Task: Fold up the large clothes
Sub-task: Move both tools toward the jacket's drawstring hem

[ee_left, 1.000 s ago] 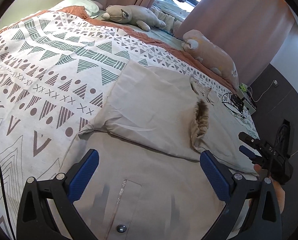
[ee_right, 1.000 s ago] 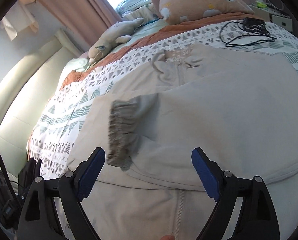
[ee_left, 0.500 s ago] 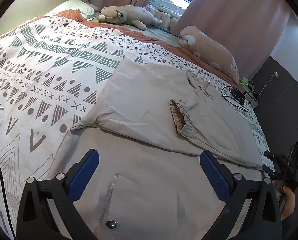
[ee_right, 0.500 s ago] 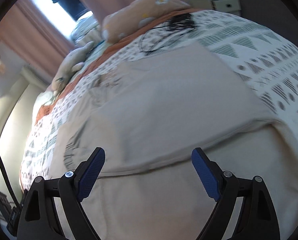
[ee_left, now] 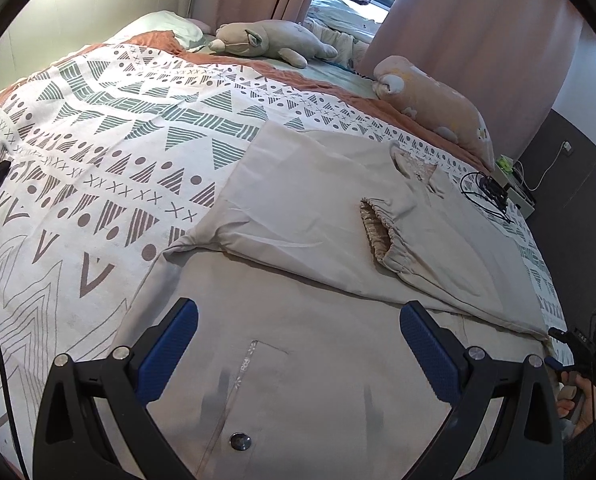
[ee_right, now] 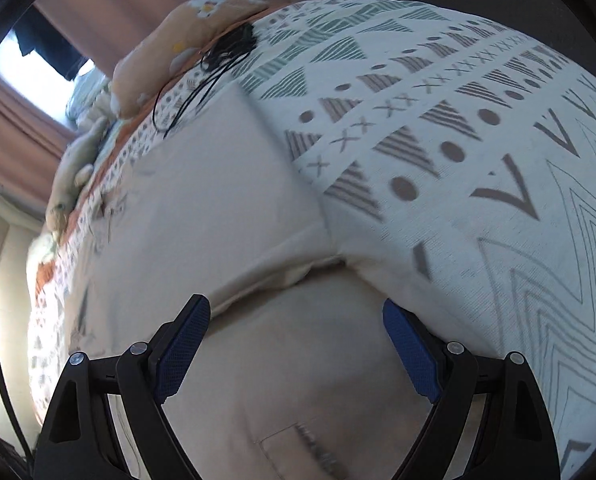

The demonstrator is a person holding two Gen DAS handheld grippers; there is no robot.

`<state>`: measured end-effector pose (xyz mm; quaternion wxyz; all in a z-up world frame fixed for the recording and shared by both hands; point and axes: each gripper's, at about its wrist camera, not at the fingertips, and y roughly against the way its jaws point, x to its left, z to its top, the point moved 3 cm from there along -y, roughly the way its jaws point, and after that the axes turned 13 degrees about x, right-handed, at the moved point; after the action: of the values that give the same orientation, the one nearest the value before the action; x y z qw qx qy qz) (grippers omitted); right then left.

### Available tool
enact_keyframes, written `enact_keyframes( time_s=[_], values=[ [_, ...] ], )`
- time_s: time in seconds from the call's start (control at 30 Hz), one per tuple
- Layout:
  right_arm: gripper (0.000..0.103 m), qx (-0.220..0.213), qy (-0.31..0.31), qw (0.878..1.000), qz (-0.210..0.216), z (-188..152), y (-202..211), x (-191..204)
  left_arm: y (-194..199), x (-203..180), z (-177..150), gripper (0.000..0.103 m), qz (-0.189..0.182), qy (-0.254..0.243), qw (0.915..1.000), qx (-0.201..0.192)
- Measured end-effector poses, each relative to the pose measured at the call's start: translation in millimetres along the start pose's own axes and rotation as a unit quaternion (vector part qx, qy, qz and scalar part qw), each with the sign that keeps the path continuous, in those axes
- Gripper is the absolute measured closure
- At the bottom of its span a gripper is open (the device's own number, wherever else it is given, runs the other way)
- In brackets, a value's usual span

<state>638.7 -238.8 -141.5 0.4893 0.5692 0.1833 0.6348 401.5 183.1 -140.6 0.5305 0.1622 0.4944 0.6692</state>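
Swinging my right gripper (ee_right: 294, 344) toward 3 o'clock, I held both grippers' fingers apart above the sleeve-folded beige cotton jacket (ee_left: 322, 216), judging its hem needed gripping next, left gripper (ee_left: 298, 344) included.

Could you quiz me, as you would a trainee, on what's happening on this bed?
1. True or false: the left gripper is clamped on the beige garment.
2. The elastic sleeve cuff lies: A) folded across the garment's body, B) hanging off the bed, C) under the grey plush toy.
3. Fill in: the black cable lies on the ____.

Key: 1 false, both grippers are open and hold nothing; 2 A; 3 patterned duvet.
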Motion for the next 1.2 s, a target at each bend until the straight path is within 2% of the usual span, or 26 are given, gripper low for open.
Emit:
enact_keyframes(
  time_s=[0.13, 0.37, 0.6, 0.9, 1.2],
  values=[
    [0.016, -0.014, -0.020, 0.999, 0.040, -3, 9, -12, 2, 2, 0, 0.000, 0.000, 0.005, 1.0000, -0.004],
    [0.017, -0.016, -0.002, 1.000, 0.016, -14, 11, -1, 15, 0, -2, 0.000, 0.001, -0.003, 0.9999, -0.014],
    [0.017, -0.039, 0.039, 0.998, 0.008, -18, 36, 16, 36, -2, -7, 0.000, 0.013, -0.017, 0.9992, -0.035],
    [0.017, -0.042, 0.074, 0.996, -0.002, -65, 62, 28, 68, 1, -34, 0.000, 0.036, -0.052, 0.9960, -0.063],
    [0.017, -0.039, 0.068, 0.997, 0.005, -119, 94, 13, 102, 21, -70, 0.000, 0.036, -0.046, 0.9957, -0.072]
  ],
)
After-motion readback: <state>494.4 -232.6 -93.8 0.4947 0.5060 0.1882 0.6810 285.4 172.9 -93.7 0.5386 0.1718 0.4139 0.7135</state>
